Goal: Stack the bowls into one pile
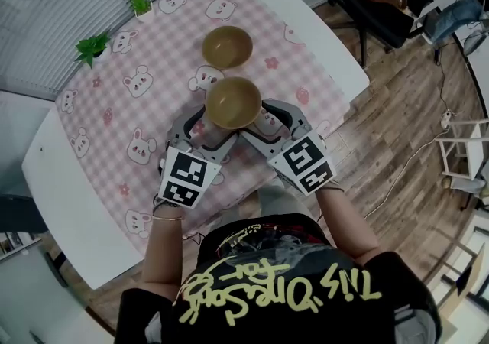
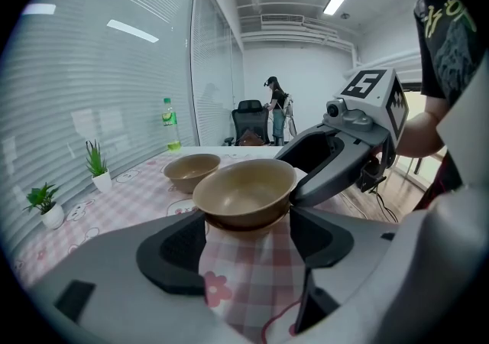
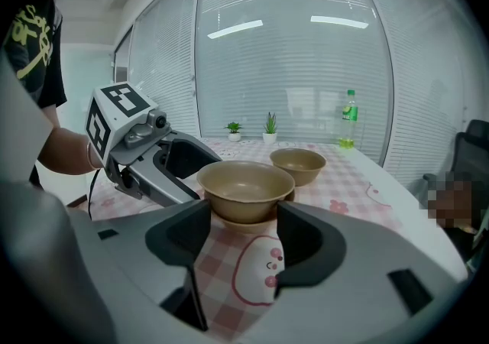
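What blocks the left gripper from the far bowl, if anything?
Probably reachable, but not straight ahead: the near bowl sits right before the open jaws of the left gripper, with the far bowl behind it. Passing over it looks free.

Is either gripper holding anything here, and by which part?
Nothing is clamped: the left gripper and right gripper are both open, flanking the near bowl at its sides; contact cannot be told.

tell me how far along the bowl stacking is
Done: the near bowl seems nested in a lower bowl, whose rim shows beneath. In hand: nothing gripped; left tongs and right tongs are open, flanking them. Left: the far bowl stands apart on the tablecloth and needs joining.
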### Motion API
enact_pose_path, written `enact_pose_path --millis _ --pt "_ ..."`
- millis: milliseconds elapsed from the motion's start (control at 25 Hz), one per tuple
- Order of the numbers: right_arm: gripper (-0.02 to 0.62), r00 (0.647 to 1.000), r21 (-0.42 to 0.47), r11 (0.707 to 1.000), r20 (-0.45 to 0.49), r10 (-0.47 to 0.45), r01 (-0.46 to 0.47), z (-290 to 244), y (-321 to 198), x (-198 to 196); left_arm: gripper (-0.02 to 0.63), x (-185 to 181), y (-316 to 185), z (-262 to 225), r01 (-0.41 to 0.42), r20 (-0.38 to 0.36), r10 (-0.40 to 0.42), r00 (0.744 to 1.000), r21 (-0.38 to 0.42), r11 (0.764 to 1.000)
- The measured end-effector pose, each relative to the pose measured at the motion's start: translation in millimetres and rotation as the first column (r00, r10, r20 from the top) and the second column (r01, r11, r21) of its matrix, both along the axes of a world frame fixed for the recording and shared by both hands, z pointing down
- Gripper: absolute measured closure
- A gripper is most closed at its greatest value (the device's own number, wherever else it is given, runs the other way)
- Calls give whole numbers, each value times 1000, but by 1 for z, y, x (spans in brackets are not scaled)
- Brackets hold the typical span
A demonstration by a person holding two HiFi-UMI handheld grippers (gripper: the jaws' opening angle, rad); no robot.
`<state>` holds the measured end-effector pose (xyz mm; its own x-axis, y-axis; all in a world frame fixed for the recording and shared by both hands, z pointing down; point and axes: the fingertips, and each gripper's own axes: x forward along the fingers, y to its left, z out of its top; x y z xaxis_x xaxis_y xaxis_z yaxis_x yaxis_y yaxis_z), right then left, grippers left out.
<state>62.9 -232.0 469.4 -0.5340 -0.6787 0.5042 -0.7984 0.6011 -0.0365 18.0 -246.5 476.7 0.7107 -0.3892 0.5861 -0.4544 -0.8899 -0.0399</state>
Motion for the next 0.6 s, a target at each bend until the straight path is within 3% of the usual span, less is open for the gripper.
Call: enact_pose_path --millis 600 --pt "321 1000 -12 1000 13 20 -20 2 9 -1 256 -3 5 1 5 -14 -5 1000 -33 999"
